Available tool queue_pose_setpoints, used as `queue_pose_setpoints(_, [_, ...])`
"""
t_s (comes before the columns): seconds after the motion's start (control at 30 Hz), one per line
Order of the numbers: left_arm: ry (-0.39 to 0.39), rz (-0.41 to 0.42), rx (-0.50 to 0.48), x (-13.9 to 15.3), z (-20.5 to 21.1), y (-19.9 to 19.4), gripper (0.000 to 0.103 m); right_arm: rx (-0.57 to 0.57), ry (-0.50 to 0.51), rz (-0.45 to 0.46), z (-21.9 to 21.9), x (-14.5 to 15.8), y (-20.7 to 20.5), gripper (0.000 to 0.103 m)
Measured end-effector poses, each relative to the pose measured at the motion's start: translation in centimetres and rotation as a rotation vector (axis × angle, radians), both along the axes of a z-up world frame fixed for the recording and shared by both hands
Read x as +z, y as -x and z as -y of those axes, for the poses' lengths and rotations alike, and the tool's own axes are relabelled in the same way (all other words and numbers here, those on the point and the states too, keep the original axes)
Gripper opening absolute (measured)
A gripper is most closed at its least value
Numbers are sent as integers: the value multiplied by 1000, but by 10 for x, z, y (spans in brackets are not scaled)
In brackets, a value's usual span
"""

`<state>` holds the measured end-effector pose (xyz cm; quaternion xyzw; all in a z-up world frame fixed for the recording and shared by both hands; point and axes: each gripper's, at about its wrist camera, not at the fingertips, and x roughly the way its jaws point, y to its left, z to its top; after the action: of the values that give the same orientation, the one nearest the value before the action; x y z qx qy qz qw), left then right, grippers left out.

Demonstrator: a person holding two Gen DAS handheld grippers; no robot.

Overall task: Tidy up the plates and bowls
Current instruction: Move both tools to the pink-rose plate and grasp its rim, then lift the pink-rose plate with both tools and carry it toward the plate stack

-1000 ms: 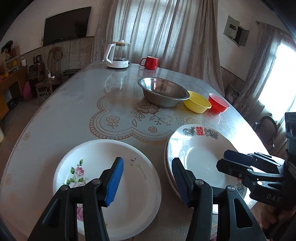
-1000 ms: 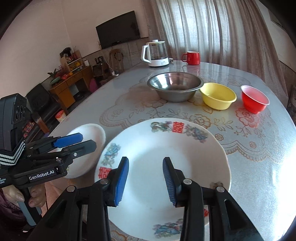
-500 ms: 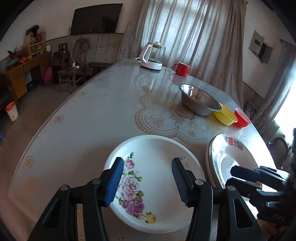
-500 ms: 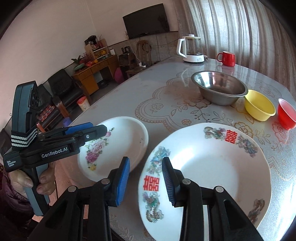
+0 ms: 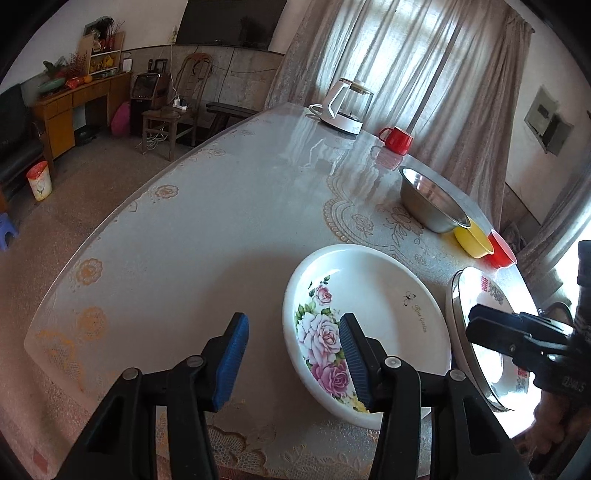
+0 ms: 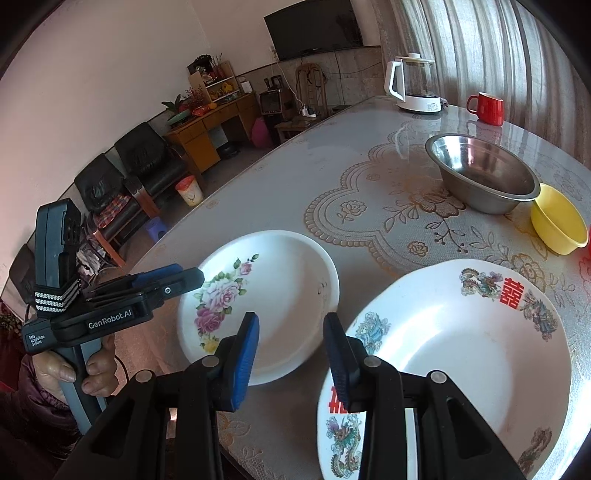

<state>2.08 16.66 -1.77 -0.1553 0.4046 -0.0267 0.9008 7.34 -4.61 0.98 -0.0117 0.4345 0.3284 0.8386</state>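
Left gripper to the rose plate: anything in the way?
Nothing visible. The left gripper is open, its jaws having just closed a little, with one finger already over the near rim of the rose plate and the other over bare table. The dragon plate lies apart on its far side.

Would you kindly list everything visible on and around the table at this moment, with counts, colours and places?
Rose plate: one, white with pink roses, near table edge, left of the larger plate.
Dragon plate: one, white with red characters, near edge.
Steel bowl: one, silver, mid-table.
Yellow bowl: one, beside the steel bowl.
Red bowl: one, beyond the yellow bowl.
Red mug: one, far end.
Kettle: one, white and clear, far end.
Table: one, grey floral cover.
Television: one, black, on the wall.
Left gripper: open, one finger over the rose plate.
Right gripper: open, straddling the dragon plate's rim.
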Motion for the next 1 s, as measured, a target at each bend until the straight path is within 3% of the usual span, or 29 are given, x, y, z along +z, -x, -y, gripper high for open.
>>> queue_pose_setpoints(0.3, [6,-8,-14,-8,4,9,43,23,39,-11,-17,3,-30,37])
queue_pose_setpoints(0.43, [53,-28,-5,-16,0,15,38,29,79,-19,-27,0,-47,37])
queue_pose_setpoints(0.5, [43,-16,-20,-13,4,16,33,35,107,-33,-32,-4,-57,37])
queue_pose_setpoints(0.6, [44,-21,-44,-15,11,17,32,60,160,-52,-39,-12,-69,36])
queue_pose_setpoints(0.8, [51,-5,-52,-16,20,23,34,105,260,-79,-49,-29,-82,20])
queue_pose_setpoints(0.9, [90,-8,-38,-19,16,21,34,156,279,-95,-55,-36,-80,19])
queue_pose_setpoints(1.0, [37,9,-12,-18,23,20,33,159,286,-77,-57,-36,-76,19])
